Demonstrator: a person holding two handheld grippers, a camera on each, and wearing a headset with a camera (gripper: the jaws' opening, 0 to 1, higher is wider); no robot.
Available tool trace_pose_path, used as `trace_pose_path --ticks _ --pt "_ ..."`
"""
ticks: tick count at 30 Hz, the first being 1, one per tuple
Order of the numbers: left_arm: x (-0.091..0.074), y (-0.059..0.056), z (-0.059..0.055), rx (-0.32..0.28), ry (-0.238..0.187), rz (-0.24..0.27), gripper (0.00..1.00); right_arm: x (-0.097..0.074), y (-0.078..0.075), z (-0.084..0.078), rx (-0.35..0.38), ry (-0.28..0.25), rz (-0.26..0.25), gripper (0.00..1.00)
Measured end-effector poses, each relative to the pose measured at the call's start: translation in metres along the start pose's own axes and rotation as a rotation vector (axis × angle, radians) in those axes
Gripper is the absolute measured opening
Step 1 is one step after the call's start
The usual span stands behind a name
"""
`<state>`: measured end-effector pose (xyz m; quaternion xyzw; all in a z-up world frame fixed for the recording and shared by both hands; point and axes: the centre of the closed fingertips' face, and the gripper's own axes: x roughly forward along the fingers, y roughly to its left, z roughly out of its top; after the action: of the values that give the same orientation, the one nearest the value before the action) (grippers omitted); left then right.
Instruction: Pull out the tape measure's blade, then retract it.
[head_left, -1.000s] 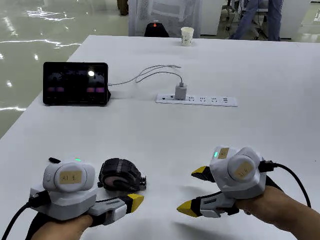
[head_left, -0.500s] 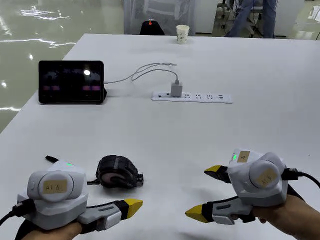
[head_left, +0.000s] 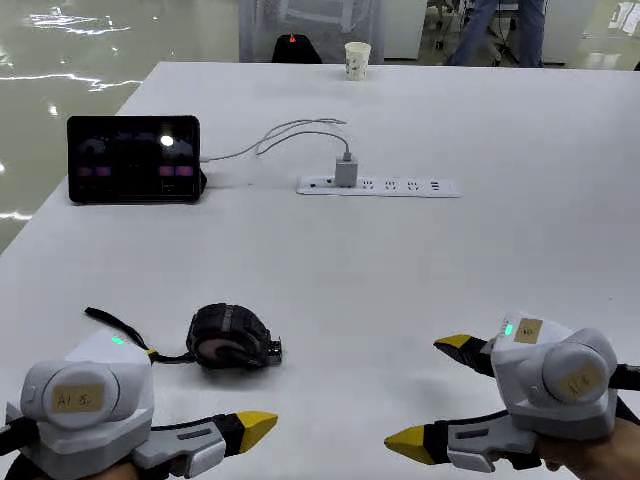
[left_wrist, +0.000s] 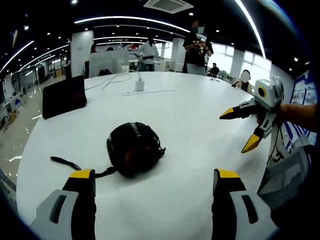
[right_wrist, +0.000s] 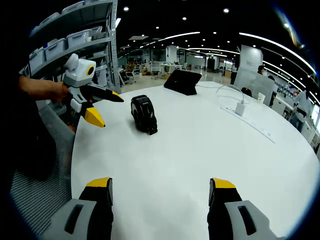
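Table (head_left: 450, 280) with tape measure (head_left: 228, 337), tablet (head_left: 133, 159), power strip (head_left: 380, 186); glossy floor (head_left: 60, 90) beyond

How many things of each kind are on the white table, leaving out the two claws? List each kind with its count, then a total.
Tape measure: 1
Tablet: 1
Power strip: 1
Charger: 1
Paper cup: 1
Total: 5

Open hall with a white table (head_left: 400, 280).
Glossy floor (head_left: 40, 90) left of the table; light strips (left_wrist: 130, 19) overhead; shelving (right_wrist: 60, 44) beside it.
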<state>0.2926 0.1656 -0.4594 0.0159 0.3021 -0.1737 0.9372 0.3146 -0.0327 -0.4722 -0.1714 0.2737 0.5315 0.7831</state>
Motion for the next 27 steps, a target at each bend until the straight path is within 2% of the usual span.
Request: trace_pose_path --ticks 9,15,27 --pt "-0.010 -0.004 0.001 0.028 -0.037 -0.037 0.98 -0.012 0.003 -0.001 0.044 -0.048 -0.024 0.85" --pt "-0.014 -0.007 0.000 0.039 -0.040 -0.050 0.99 -0.018 0.004 -0.001 0.063 -0.071 -0.051 0.87" --pt "-0.020 -0.013 0.003 0.059 -0.067 -0.080 0.99 -0.028 0.006 -0.005 0.080 -0.093 -0.077 0.92"
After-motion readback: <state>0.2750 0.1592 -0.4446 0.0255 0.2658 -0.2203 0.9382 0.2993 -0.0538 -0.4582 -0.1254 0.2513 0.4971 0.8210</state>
